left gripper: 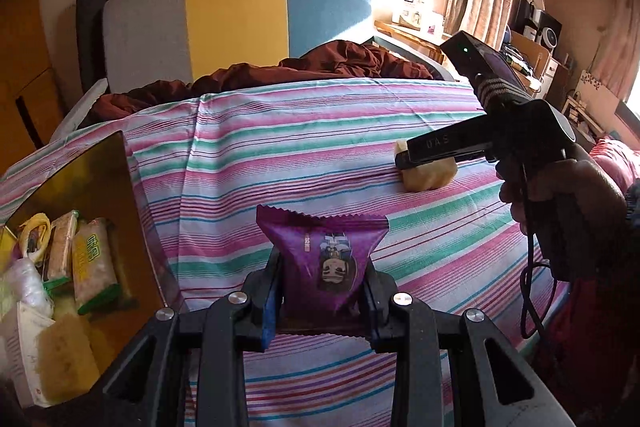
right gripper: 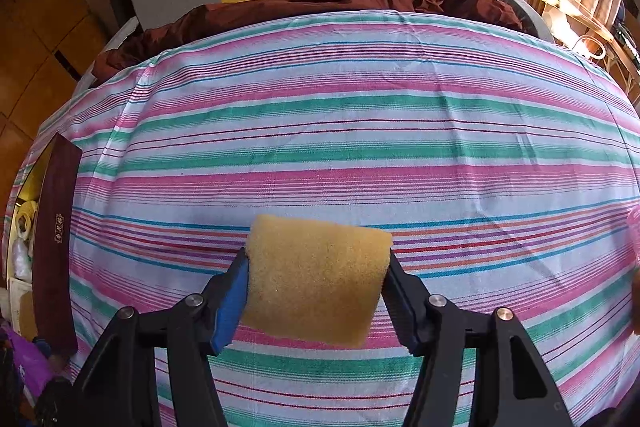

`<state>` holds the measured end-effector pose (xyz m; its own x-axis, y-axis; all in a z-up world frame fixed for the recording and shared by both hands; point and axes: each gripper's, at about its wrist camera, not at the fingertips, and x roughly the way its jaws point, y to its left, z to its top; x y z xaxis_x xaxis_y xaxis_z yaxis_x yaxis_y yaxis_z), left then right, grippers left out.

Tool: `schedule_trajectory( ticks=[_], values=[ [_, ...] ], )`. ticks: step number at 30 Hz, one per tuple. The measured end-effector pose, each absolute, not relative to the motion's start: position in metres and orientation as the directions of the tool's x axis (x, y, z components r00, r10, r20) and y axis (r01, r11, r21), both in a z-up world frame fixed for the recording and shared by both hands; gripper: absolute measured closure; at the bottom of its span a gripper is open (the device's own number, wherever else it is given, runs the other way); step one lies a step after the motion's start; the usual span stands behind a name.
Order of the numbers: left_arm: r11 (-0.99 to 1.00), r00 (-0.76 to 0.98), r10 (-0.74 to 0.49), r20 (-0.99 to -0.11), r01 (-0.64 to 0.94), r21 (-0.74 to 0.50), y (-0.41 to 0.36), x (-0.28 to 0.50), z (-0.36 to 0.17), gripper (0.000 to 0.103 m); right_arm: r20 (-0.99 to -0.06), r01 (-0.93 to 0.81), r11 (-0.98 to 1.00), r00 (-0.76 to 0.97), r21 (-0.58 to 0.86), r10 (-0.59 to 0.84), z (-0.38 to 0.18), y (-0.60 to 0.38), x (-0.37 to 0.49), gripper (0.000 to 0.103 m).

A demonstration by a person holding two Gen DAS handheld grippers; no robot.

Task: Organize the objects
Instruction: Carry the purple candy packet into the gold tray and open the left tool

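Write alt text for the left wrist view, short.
The left gripper is shut on a purple snack packet above a striped bedsheet. To its right, the right gripper holds a yellow sponge; at left, an open box holds wrapped snacks.

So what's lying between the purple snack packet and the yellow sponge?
Nothing, just bare striped bedsheet between purple snack packet and yellow sponge, per left wrist view.

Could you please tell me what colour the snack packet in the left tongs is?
Purple snack packet, clearest in the left wrist view.
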<state>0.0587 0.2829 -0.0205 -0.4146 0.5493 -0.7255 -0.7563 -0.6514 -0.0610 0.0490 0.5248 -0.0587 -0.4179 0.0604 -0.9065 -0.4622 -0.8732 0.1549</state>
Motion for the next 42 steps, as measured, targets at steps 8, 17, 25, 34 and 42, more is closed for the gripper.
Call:
schedule_trajectory(
  ticks=[8, 17, 25, 34, 42],
  values=[
    [-0.715, -0.435, 0.544, -0.717, -0.688, -0.125, 0.244, 0.037, -0.012, 0.07, -0.909, -0.438, -0.892, -0.409, 0.113, 0.086, -0.06, 0.516, 0.045, 0.041],
    [-0.844, -0.508, 0.471, -0.721, -0.497, -0.201, 0.168, -0.015, -0.004, 0.07, -0.91, -0.432, -0.898, -0.401, 0.087, 0.105, -0.062, 0.513, 0.043, 0.041],
    [-0.916, -0.55, 0.367, -0.75, -0.353, -0.189, 0.127, -0.064, -0.014, 0.07, -0.911, -0.42, -0.906, -0.393, 0.055, 0.126, -0.065, 0.51, 0.038, 0.041],
    [-0.943, -0.541, 0.29, -0.789, -0.302, -0.14, 0.128, -0.095, -0.033, 0.059, -0.912, -0.414, -0.909, -0.389, 0.043, 0.134, -0.067, 0.511, 0.037, 0.041],
    [-0.95, -0.576, 0.273, -0.771, -0.287, -0.122, 0.12, -0.082, -0.029, 0.056, -0.91, -0.41, -0.912, -0.387, 0.028, 0.146, -0.068, 0.51, 0.036, 0.04]
  ],
)
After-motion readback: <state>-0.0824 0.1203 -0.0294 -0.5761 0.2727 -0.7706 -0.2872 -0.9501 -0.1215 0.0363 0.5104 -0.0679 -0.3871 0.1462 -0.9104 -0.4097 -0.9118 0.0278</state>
